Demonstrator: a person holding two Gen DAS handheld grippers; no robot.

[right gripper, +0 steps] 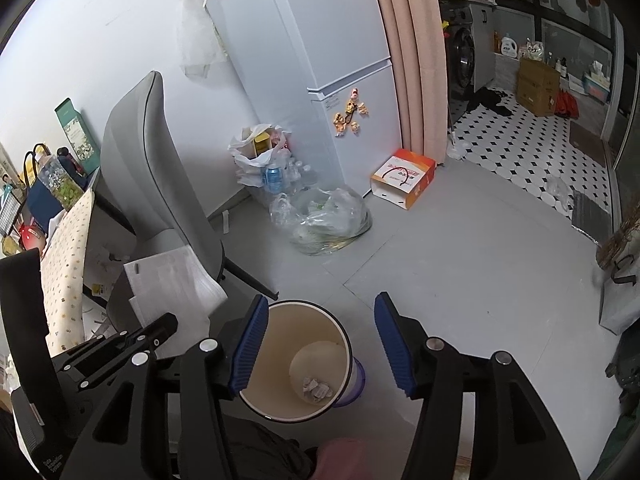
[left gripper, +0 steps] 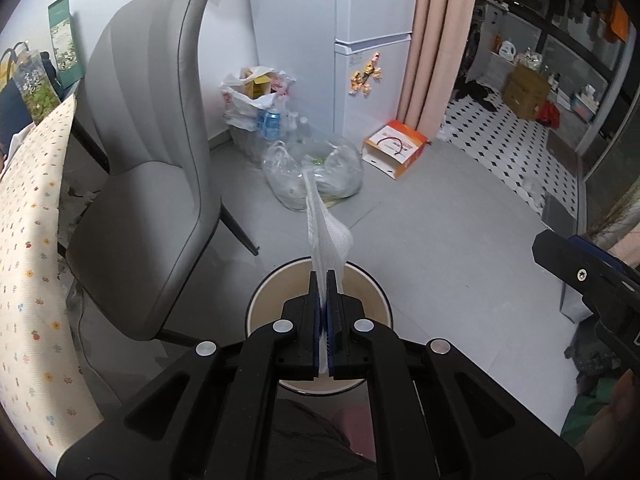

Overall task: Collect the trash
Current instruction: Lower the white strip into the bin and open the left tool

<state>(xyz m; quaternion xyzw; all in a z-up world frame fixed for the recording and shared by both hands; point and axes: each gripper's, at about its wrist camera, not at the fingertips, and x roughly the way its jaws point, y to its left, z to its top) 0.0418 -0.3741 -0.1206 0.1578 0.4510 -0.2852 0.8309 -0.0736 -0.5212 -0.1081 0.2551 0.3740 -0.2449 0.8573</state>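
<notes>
**White sheet held over the bin**

My left gripper [left gripper: 325, 280] has its jaws pressed together on a white foam sheet [left gripper: 326, 236], which stands up from the pads, directly above the open mouth of the trash bin [left gripper: 376, 280]. In the right wrist view I see the same sheet [right gripper: 172, 284] just left of the bin [right gripper: 344, 334], in front of the grey chair [right gripper: 136, 168]. My right gripper [right gripper: 316, 344] hangs over the bin with jaws wide apart, holding nothing. At the bin bottom lies a small crumpled paper [right gripper: 316, 390]. Farther back, a clear plastic bag [right gripper: 328, 220] sits on the floor near the fridge [right gripper: 328, 40].
</notes>
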